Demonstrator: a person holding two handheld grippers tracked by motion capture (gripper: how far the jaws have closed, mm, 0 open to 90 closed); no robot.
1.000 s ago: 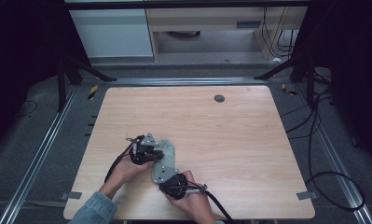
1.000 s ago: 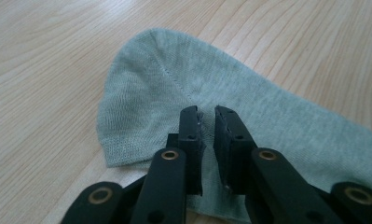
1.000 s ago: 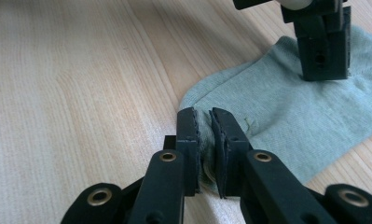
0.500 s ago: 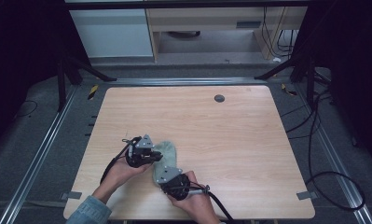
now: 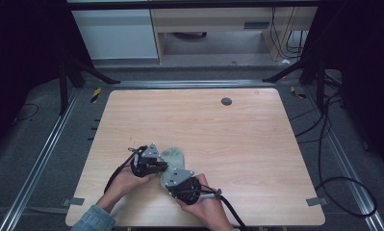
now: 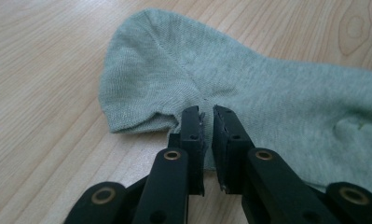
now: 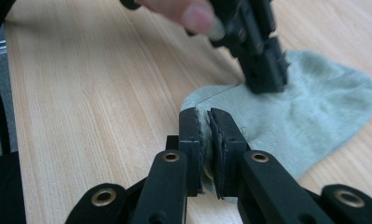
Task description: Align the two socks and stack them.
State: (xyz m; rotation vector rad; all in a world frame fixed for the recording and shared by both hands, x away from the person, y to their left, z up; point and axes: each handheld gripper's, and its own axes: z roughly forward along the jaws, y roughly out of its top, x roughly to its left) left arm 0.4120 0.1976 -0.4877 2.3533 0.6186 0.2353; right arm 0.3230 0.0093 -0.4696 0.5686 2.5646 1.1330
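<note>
Grey-green sock (image 5: pixel 172 161) flat on wooden table (image 5: pixel 257 144), near front edge, left of centre. Pinched at two spots along its edge: left gripper (image 6: pixel 208 122) nipping fabric beside rounded toe end, right gripper (image 7: pixel 205 123) clamped on rim farther along. Jaws on both pressed nearly together, thin cloth between pads. Two holds apart on one edge, likely so as to lift and spread without bunching. Both hands low, close together over sock.
</note>
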